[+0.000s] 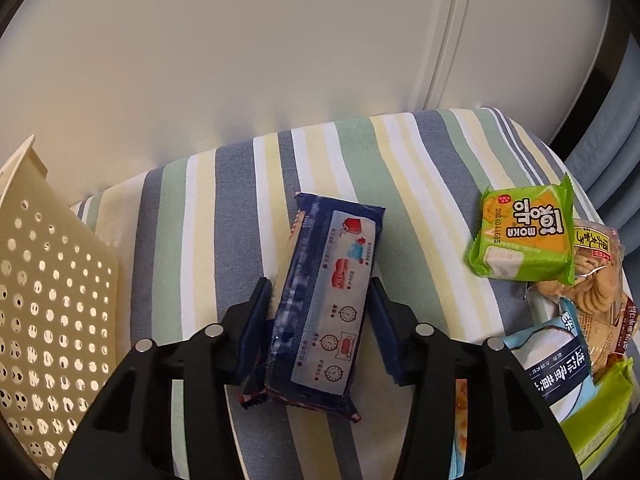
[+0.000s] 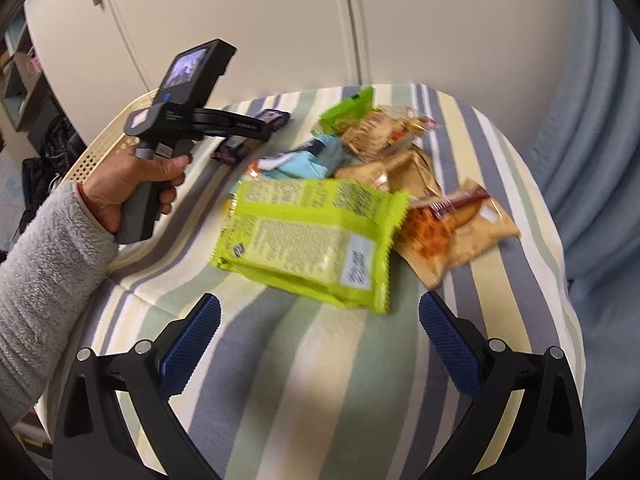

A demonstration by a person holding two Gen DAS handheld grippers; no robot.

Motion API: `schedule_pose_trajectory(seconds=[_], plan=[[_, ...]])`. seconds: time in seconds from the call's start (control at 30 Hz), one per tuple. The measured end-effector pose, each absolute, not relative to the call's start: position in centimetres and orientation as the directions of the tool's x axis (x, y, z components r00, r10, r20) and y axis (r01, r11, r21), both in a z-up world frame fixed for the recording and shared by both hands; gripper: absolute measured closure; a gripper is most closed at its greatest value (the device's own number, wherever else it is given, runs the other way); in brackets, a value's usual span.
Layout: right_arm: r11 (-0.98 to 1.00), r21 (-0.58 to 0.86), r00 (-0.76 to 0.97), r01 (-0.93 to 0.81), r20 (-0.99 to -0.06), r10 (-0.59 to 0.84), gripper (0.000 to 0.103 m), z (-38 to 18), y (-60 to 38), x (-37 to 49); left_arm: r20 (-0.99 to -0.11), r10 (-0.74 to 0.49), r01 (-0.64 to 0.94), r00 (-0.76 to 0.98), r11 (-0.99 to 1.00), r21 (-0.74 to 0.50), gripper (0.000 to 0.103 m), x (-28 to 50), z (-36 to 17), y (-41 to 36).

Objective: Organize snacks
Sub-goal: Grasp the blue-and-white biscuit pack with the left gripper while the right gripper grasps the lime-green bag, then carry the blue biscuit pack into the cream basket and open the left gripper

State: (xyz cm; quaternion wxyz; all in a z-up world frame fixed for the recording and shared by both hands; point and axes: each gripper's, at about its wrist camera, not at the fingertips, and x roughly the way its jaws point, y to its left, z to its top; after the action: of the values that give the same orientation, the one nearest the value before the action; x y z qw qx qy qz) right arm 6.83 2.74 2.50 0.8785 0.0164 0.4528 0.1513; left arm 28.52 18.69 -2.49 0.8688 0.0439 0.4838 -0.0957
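Cream perforated basket [image 1: 48, 304] fills the left edge of the left wrist view; its inside is hidden. At centre, the left gripper [image 1: 320, 304] has its jaws either side of a dark blue biscuit packet [image 1: 324, 300] on the striped cloth [image 1: 208, 240], the left pad touching, the right just beside it. Right of centre lies a green Moka snack [image 1: 524, 232] among other packets. In the right wrist view, the right gripper [image 2: 320, 320] gapes wide below a lime-green packet [image 2: 312, 240].

**Room and backdrop**

You face a plain cream wall [image 1: 240, 60] with white panelled cupboard doors [image 2: 240, 20] across it. A striped cloth surface in grey-blue, pale green, yellow and white [image 1: 400, 152] fills the foreground. A pale blue curtain [image 2: 592, 140] hangs at your right. Light is soft and even.
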Motion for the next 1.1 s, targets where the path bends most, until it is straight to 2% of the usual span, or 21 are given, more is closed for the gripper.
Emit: schedule_pose_trajectory(seconds=[0.17, 0.43, 0.6, 0.87, 1.03, 1.1], plan=[[0.907, 0.129, 0.527, -0.401, -0.777, 0.343, 0.005, 3.7, 4.1, 9.6, -0.836, -0.167, 0.201, 0.522, 0.977, -0.069, 0.058, 27.6, -1.9, 19.8], [0.785, 0.026, 0.425, -0.619, -0.829, 0.363, 0.005, 3.0, 7.0, 15.8, -0.809, -0.200, 0.205, 0.552, 0.974, -0.100, 0.058, 26.3, 0.0, 20.6], [0.711, 0.070, 0.298, -0.699, -0.876, 0.378, 0.005, 1.8, 7.7, 17.2, -0.813, -0.213, 0.187, 0.543, 0.974, -0.130, 0.058, 25.2, 0.4, 23.2], [0.607, -0.126, 0.331, -0.784, -0.913, 0.238, 0.005, -0.5, 8.7, 14.3, -0.769, -0.238, 0.198, 0.593, 0.969, -0.148, 0.058, 23.5, 3.0, 23.9], [0.620, -0.170, 0.343, -0.766, -0.924, 0.170, 0.005, -2.1, 9.5, 15.7, -0.737, -0.254, 0.222, 0.626, 0.964, -0.144, 0.058, 21.4, 5.4, 24.3], [0.634, -0.164, 0.340, -0.756, -0.926, 0.166, 0.008, -2.3, 9.4, 16.0, -0.724, -0.259, 0.231, 0.639, 0.963, -0.141, 0.058, 20.5, 6.4, 24.6]])
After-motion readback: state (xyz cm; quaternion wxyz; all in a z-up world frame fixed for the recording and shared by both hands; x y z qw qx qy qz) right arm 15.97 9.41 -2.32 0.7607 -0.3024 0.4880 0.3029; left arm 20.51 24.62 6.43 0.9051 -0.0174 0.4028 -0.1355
